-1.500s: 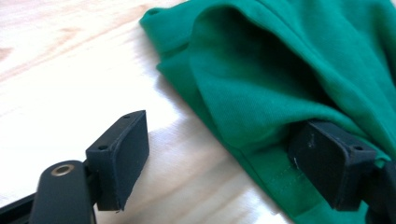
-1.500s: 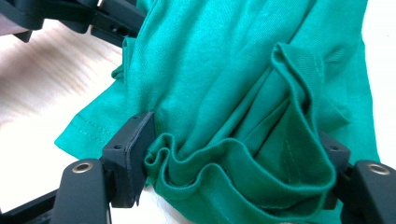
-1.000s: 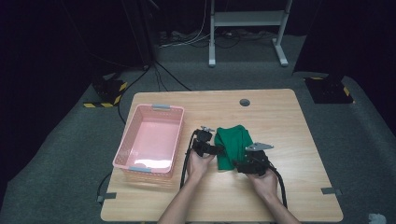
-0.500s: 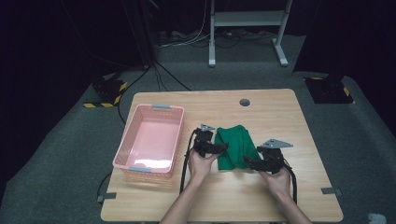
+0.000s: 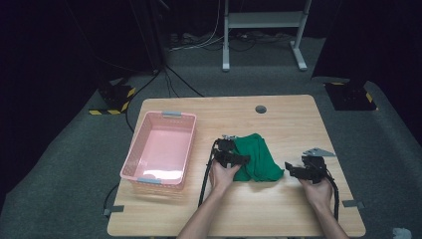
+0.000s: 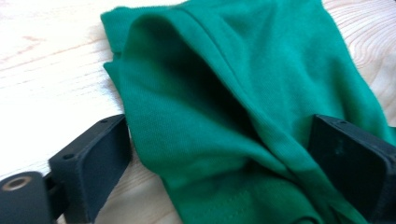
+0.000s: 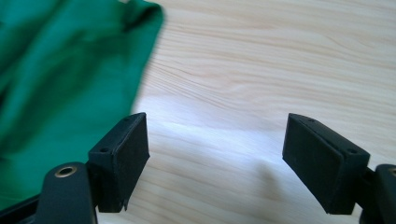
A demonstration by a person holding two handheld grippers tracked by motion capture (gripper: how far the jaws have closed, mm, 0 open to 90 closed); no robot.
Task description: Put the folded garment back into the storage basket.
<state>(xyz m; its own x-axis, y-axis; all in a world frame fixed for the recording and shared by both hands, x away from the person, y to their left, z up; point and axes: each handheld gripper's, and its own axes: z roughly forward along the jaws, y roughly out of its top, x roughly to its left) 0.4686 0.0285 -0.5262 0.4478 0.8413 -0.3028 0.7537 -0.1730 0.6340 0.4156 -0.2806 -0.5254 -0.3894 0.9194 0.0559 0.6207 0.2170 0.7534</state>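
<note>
A green cloth [image 5: 256,158] lies crumpled on the wooden table [image 5: 293,119], right of centre. My left gripper [image 5: 243,159] is at the cloth's left edge. In the left gripper view its jaws stand wide apart, and a fold of the green cloth [image 6: 224,116] lies between them; the left gripper [image 6: 217,126] has just been opening. My right gripper [image 5: 290,170] hovers over bare wood just right of the cloth. Its jaws have widened a little and are open with nothing between them [image 7: 217,119]. The green cloth [image 7: 56,84] lies to the left in that view.
A pink plastic basket [image 5: 130,158] stands on the left part of the table and looks empty. A round cable hole [image 5: 260,109] sits near the far edge. Black cables trail from both grippers toward the near edge.
My right gripper has moved to the right, off the green cloth and onto bare table. The left gripper stays at the cloth's left edge, shifted only slightly.
</note>
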